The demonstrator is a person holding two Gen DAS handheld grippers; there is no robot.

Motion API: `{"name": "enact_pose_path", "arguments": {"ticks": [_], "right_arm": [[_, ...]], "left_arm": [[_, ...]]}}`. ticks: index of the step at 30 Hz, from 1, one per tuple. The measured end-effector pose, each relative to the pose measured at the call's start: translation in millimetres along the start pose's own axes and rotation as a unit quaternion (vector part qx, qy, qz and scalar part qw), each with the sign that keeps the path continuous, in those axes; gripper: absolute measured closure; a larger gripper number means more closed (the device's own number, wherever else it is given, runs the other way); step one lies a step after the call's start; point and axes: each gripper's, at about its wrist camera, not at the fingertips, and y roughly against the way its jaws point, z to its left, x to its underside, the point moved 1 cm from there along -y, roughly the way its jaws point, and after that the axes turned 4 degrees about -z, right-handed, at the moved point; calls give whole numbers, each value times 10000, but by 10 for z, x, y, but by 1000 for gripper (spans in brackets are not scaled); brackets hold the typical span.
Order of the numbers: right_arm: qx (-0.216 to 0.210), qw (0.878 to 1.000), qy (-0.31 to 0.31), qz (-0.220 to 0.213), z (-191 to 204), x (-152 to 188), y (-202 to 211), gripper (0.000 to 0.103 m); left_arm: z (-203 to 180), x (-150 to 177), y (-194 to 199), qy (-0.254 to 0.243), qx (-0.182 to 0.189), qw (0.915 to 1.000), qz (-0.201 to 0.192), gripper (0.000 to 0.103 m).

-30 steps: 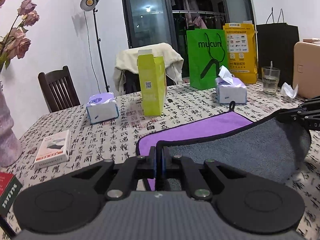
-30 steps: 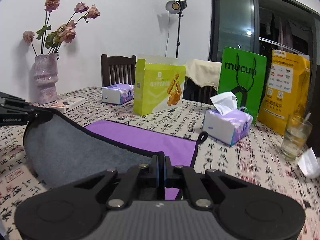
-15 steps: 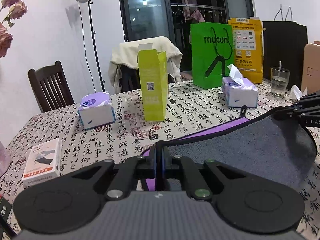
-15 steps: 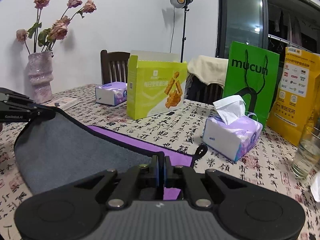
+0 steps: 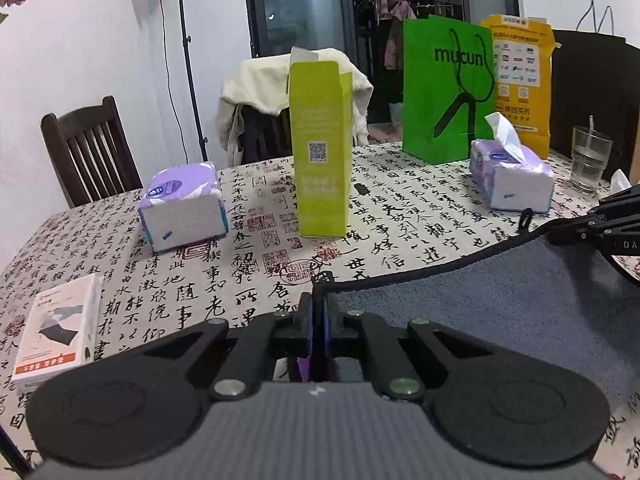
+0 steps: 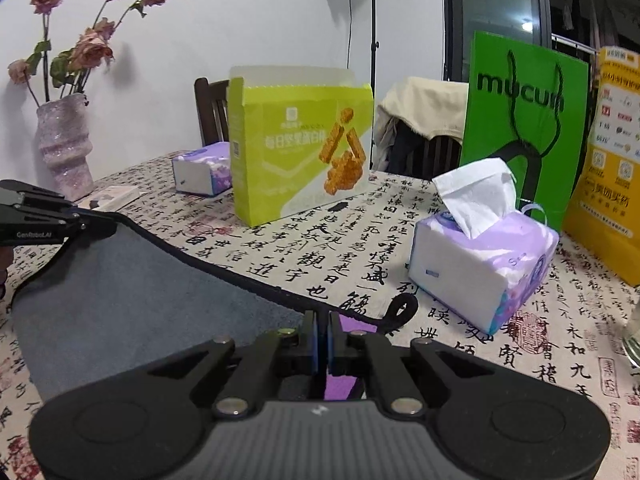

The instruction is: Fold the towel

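Note:
The towel (image 5: 500, 304) is grey on one side and purple on the other, with black trim. It hangs folded over between my two grippers above the table. My left gripper (image 5: 319, 300) is shut on one towel corner. My right gripper (image 6: 321, 320) is shut on the other corner; the towel (image 6: 132, 292) sags to its left there, and its black hanging loop (image 6: 400, 312) lies on the cloth. Each gripper shows at the edge of the other's view: right gripper (image 5: 560, 236), left gripper (image 6: 104, 226).
The table has a calligraphy-print cloth (image 5: 248, 256). On it stand a lime box (image 5: 320, 152), two tissue packs (image 5: 182, 210) (image 5: 512, 176), a small white box (image 5: 60, 332), a green bag (image 5: 448, 88), a yellow bag (image 5: 520, 76), a glass (image 5: 590, 160) and a flower vase (image 6: 64, 148).
Both grippers have carried the held edge forward, away from me, over the towel. The purple side, broadly visible before, is now almost covered by the grey side.

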Motion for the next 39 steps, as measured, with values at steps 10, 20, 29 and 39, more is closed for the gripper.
{"name": "enact_pose_path", "arguments": {"ticks": [10,20,29,39], "right_arm": [[-22,9999,26,99,-130,-71,-349,99],[25,9995,-142,272,-232,-37,-533,90],[295,9992,-180,203,-230,-78,-430,48],[526,9982,-257,-99,-59,-126,98,8]], "left_arm": [[136,-22,-323,79,64,9998,152,97],[287,73,-503,244,-164,9988,379,68],[316,5,-291,401,-260,9985,267,30],[183,-45,259,502,-317,9982,-47,0]]}}
